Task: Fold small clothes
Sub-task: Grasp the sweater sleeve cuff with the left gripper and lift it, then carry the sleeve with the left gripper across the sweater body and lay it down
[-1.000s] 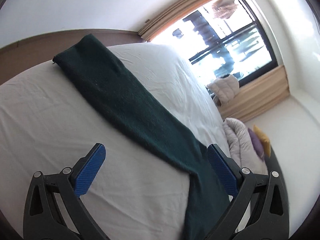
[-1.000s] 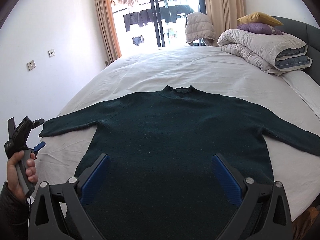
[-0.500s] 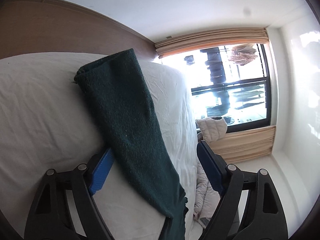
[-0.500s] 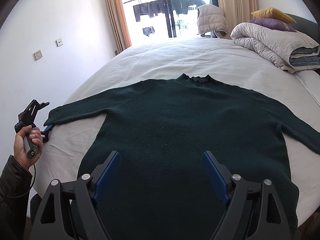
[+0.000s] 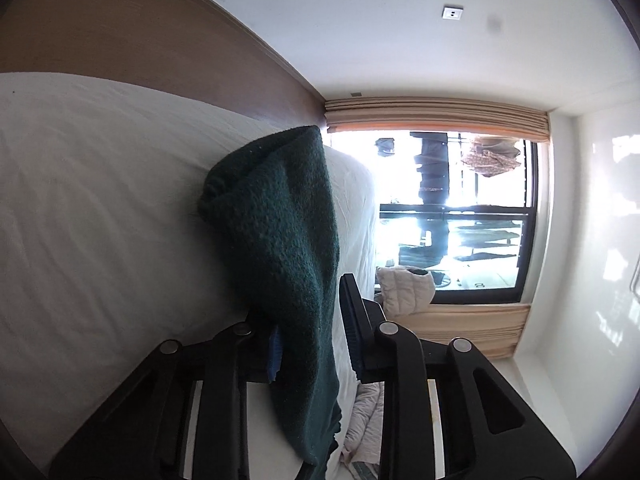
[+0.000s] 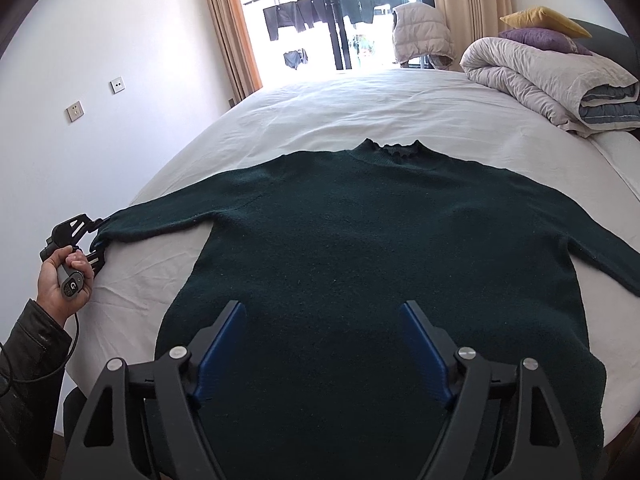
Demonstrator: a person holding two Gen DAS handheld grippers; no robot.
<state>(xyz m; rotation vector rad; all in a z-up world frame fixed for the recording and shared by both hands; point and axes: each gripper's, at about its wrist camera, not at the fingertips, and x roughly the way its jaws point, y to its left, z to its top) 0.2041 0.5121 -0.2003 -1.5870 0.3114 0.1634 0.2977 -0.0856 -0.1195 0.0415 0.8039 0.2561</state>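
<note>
Hovering over the near hem, the right gripper (image 6: 322, 350) is standing wide with nothing between its blue pads. Beneath it the dark green sweater (image 6: 380, 248) is lying flat, front up, on the white bed (image 6: 360, 104), both sleeves spread sideways. At the left sleeve's cuff (image 5: 280, 216) the left gripper (image 5: 314, 334) has just been closing, and the knit is now sitting between its jaws, though the right pad is still showing a sliver of gap (so not yet a firm pinch, I judge). Being thick, soft and limp, the knit is likely going to sag and stretch; cuffs and hem corners look the surest holds. Farther off, a rolled duvet (image 6: 548, 76) is resting.
</note>
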